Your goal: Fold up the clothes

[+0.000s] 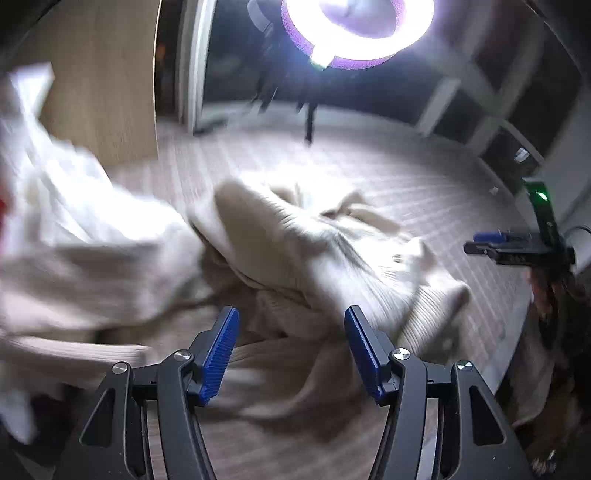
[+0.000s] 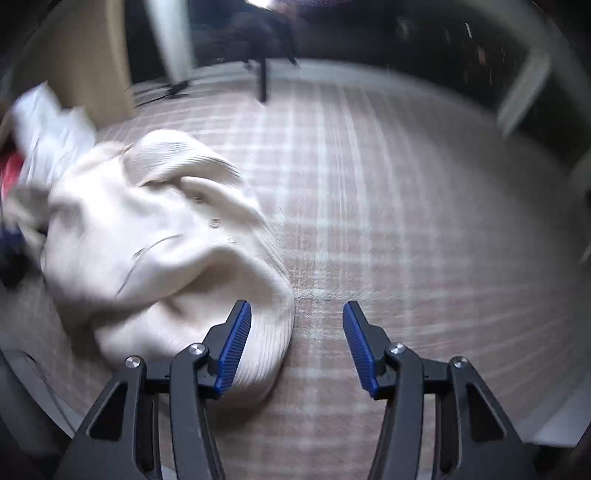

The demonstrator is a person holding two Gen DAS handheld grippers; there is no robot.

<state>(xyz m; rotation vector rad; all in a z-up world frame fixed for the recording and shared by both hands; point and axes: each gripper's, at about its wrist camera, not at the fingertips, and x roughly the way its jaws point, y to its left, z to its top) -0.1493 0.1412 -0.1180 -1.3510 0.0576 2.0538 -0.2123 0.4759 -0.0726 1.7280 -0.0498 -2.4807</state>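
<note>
Two sets of tongs are out in front of us, and both are spread wide with nothing pinched between the blue pads. Our left tongs point(image 1: 291, 350) hang over a cream sweater point(image 1: 314, 254) that lies in a bumpy, crumpled heap on the checked cloth point(image 1: 424, 177). Our right tongs point(image 2: 297, 343) are low by the near edge of the same sweater, with one pad just above its ribbed hem point(image 2: 258, 354) and the other over bare cloth. The sweater is not folded; it is bunched up, and we cannot tell which part is a sleeve. Both pictures are smeary, so we think we are moving fast. To do this well, we think we should slow down, find an edge we can see well, like that ribbed hem, and pinch just one layer with each set of tongs. Then we can pull the sweater out flat, because a lumpy heap will not fold neatly. The cloth under it is pale with pink and white stripes, and most of it to the right is bare. More clothes sit to the left: a white pile point(image 1: 44, 177) and something red point(image 2: 9, 170). Behind the cloth stand a bright round lamp point(image 1: 354, 33), a wooden panel point(image 1: 99, 85) and dark shelves point(image 1: 509, 96).
</note>
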